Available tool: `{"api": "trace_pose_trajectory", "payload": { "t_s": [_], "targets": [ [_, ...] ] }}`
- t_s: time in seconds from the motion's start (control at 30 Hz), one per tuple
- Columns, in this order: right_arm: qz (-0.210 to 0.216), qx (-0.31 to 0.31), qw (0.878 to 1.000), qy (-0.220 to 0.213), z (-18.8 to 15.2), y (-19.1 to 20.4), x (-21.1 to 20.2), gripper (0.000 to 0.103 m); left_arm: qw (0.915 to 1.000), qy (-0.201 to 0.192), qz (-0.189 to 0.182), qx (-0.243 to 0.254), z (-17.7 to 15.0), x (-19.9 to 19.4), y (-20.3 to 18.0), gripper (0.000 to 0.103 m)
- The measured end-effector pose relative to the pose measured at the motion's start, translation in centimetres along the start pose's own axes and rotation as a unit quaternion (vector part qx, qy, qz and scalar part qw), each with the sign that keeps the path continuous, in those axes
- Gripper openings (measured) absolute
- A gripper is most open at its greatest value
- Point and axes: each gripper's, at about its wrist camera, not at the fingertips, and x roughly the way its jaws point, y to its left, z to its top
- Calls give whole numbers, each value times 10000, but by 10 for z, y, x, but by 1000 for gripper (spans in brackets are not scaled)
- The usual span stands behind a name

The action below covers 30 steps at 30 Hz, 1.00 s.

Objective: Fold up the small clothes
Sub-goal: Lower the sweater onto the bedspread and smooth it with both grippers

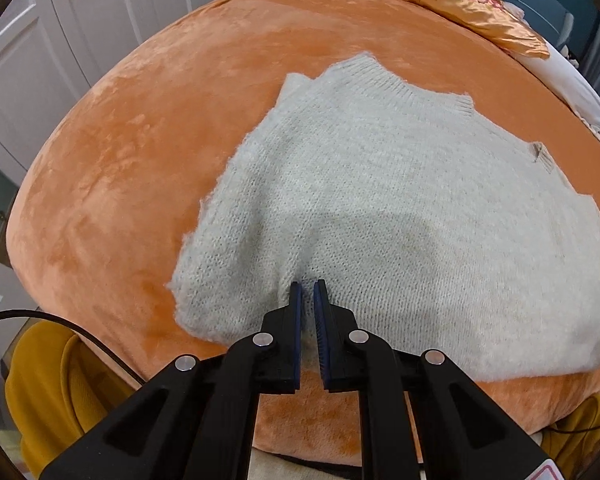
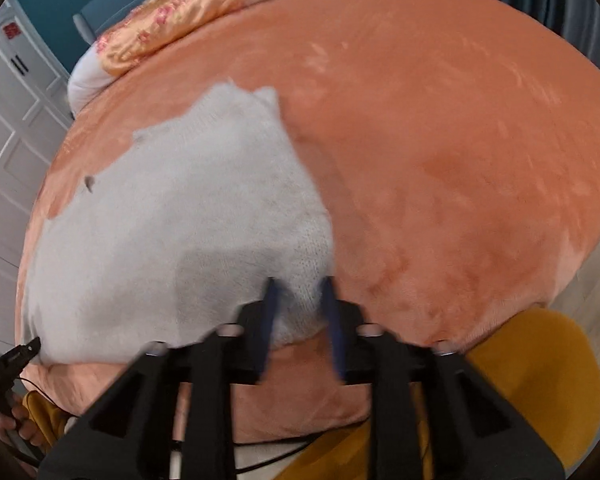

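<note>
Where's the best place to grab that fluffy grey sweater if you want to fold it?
Probably the bottom hem of the sweater, at its two near corners, coming from the near edge of the bed. It lies flat with the neck far away, so the hem is the closest free edge to lift over.

Pinches the sweater [image 1: 380, 184] hem with the left gripper [image 1: 308, 292], jaws nearly together, tilted steeply downward. Clamps the near corner with the right gripper [image 2: 298, 292], blurred, knit between its fingers, angled down too. Grips the left tool's handle with a hand [image 2: 18, 420].
</note>
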Motion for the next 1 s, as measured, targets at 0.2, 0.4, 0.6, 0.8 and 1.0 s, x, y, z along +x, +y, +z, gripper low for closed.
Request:
{"api": "trace_pose_trajectory", "payload": {
  "t_s": [0.2, 0.4, 0.6, 0.8, 1.0],
  "targets": [
    [-291, 5, 9995, -151, 7, -15, -5, 2, 9999, -3, 109, 82, -2, -1, -3, 12],
    [-496, -2, 9988, -11, 10, -12, 5, 3, 9999, 35, 148, 42, -1, 0, -3, 12],
    [-361, -816, 9953, -373, 1, 40, -22, 4, 9995, 3, 243, 177, -2, 0, -7, 12],
    [-769, -1111, 9907, 131, -16, 39, 19, 5, 9996, -8, 236, 176, -2, 0, -7, 11],
    [-900, -672, 9933, -289, 17, 17, -13, 14, 9998, -21, 163, 109, -1, -4, -7, 10]
  ]
}}
